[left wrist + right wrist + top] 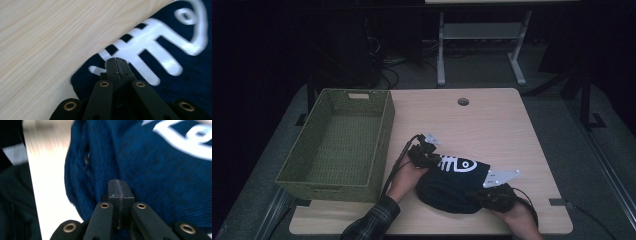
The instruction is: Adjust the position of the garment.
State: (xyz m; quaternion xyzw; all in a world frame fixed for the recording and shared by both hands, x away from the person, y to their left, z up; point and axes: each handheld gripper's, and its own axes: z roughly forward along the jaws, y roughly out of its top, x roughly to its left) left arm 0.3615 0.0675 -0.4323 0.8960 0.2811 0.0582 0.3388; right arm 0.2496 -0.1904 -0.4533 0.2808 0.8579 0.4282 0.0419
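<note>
- The dark blue garment [452,182] with the white fish-skeleton print [457,163] lies bunched on the near half of the table [492,120], between your two hands, so both tools can work it at once.
- Your left gripper [428,156] sits at the garment's left edge. In the left gripper view its jaws are pressed together with the tips over the print [147,50]; no cloth shows between them, so it looks like pushing or pinning rather than pinching.
- Your right gripper [492,192] lies against the garment's near right side. In the right gripper view its jaws are also closed tight, nosed against the rolled blue fabric [155,175], probably to tuck or hold the fold.
- The green woven basket [384,135] stands open and empty just left of the garment, likely where the bundle is meant to go.
- Working from opposite sides keeps the bundle compact.
</note>
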